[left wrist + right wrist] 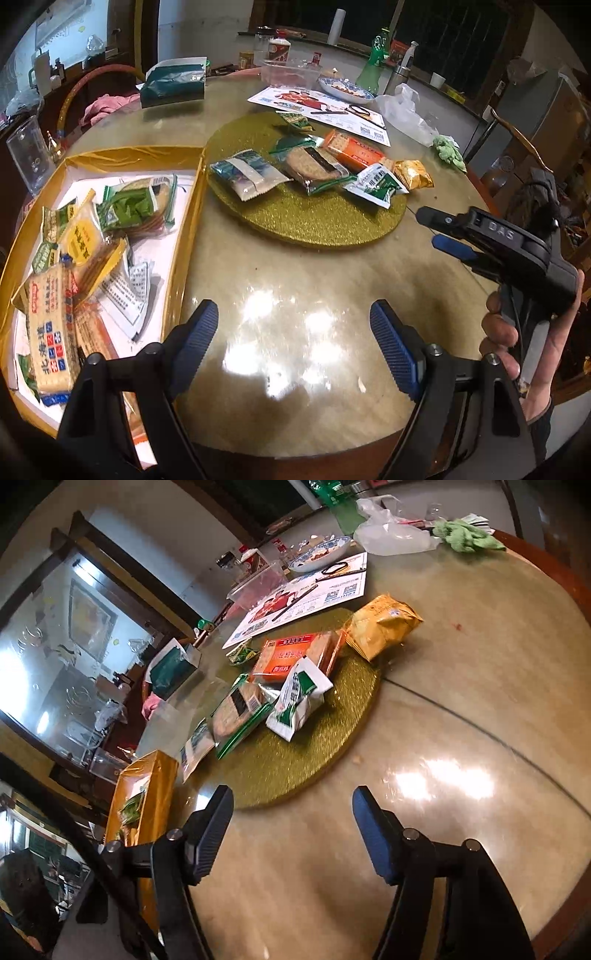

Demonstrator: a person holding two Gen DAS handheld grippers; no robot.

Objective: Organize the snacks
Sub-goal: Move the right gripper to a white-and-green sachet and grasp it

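Both grippers hover with jaws spread above a glossy round table (pixel 295 295), snacks divided between a gold box and a gold board.

Left gripper (pixel 293 347) holds nothing; bare tabletop shows between its blue pads. Right gripper (pixel 293 830), gripped by a hand (pixel 517 332) at the right edge of the left wrist view, also has its jaws apart and empty. Just left of the left gripper, the gold-lined box (pixel 184 221) already contains several snack packets, among them a cracker pack (pixel 51 332). Farther off, the glittery gold round board (pixel 295 760) carries an orange cracker pack (pixel 299 657), a white-and-green sachet (pixel 299 701) and a green-edged biscuit pack (pixel 236 712); a yellow packet (pixel 380 626) lies at its rim.
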